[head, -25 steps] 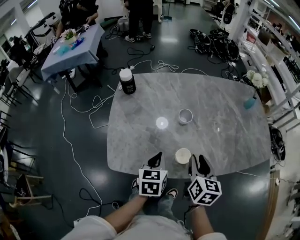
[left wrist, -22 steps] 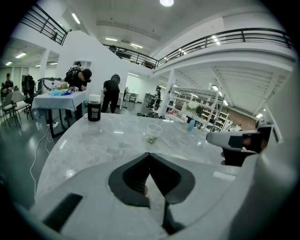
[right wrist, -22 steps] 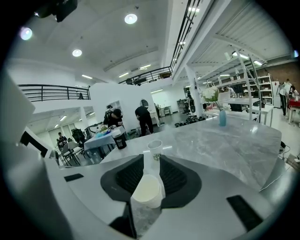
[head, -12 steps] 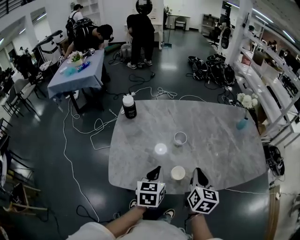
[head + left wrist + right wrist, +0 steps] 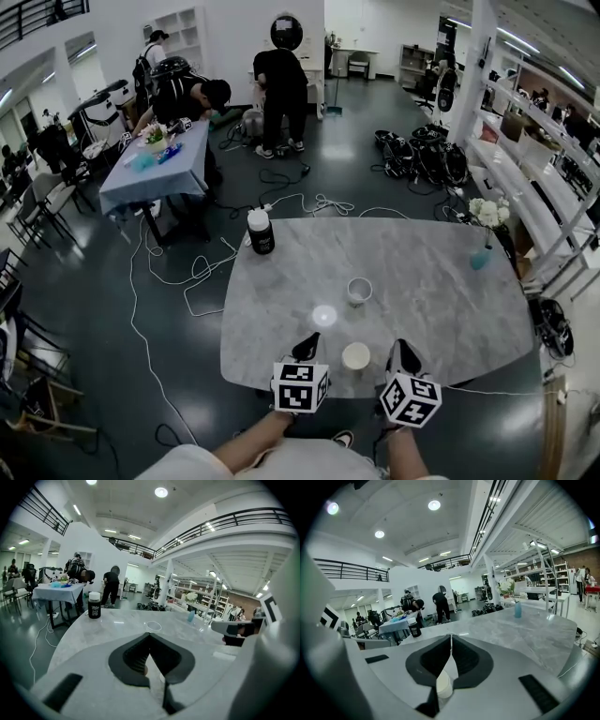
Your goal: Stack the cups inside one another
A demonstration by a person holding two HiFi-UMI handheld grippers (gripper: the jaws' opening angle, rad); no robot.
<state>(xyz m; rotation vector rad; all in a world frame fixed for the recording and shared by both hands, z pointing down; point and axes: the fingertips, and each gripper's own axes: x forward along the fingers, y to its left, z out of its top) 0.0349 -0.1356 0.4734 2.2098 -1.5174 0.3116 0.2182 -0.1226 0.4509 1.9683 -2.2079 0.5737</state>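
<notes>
Cups stand apart on the marble table (image 5: 441,281): near white cup (image 5: 355,356) between both grippers, far cup (image 5: 359,291) beyond; left gripper (image 5: 307,343) closed, empty; right gripper (image 5: 401,351) jaws, just closing, meet on nothing; best reopen, then pinch the near rim gently.

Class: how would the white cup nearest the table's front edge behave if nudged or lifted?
The white cup looks small and open-topped, so probably light and easily squashed. Standing upright close to the table edge, a push might slide or tip it off.

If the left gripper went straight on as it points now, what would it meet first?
Probably the far cup, almost in line beyond its fingers; tilted downward, it may touch the table first.
</notes>
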